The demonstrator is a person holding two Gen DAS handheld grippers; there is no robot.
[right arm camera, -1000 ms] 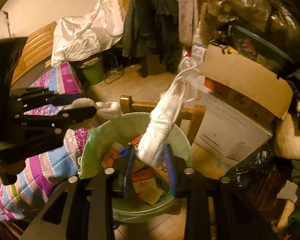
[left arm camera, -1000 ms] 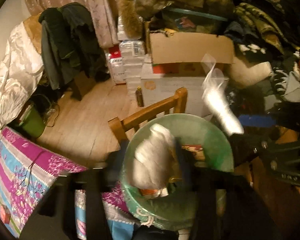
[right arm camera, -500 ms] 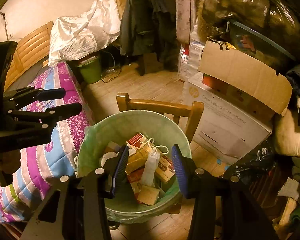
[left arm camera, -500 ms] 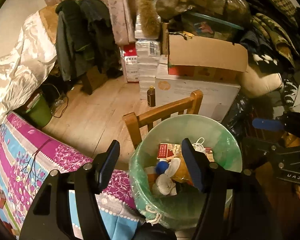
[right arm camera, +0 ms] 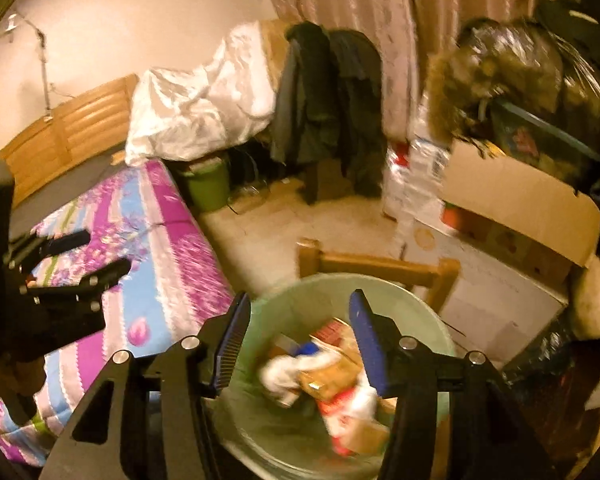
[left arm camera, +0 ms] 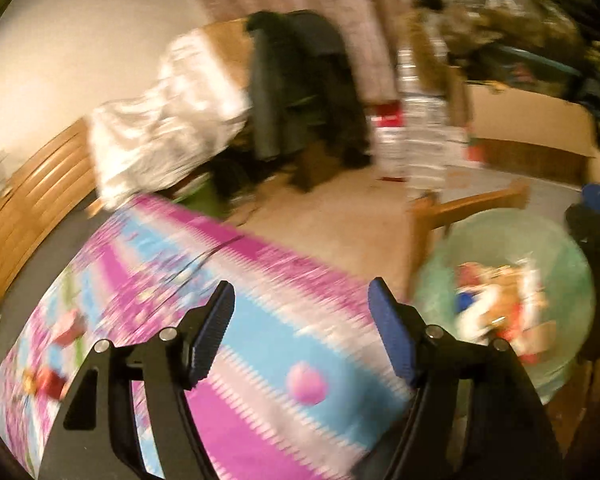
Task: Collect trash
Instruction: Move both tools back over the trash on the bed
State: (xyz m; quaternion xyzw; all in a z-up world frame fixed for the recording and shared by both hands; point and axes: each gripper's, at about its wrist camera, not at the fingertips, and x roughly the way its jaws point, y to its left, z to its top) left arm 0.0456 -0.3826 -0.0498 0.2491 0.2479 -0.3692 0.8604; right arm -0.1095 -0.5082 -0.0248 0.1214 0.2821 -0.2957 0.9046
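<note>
A green-lined trash bin (right arm camera: 428, 320) holds boxes, wrappers and white wads of trash (right arm camera: 340, 376). My right gripper (right arm camera: 298, 340) is open and empty just above the bin. My left gripper (left arm camera: 300, 316) is open and empty over the purple and blue bedspread (left arm camera: 260, 360), left of the bin (left arm camera: 556, 248). In the right wrist view the left gripper (right arm camera: 80, 256) shows at the left edge. The left wrist view is blurred by motion.
A wooden chair back (right arm camera: 380, 268) stands behind the bin. Cardboard boxes (right arm camera: 516, 200) and bagged clothes (right arm camera: 520, 68) pile up at the right. A green bucket (right arm camera: 208, 188), hung jackets (right arm camera: 324, 96) and a wooden headboard (right arm camera: 68, 128) lie beyond the bed.
Both grippers dropped white wads into the bin and opened. My left gripper then swung left from the bin over the bedspread. My right gripper stayed above the bin.
</note>
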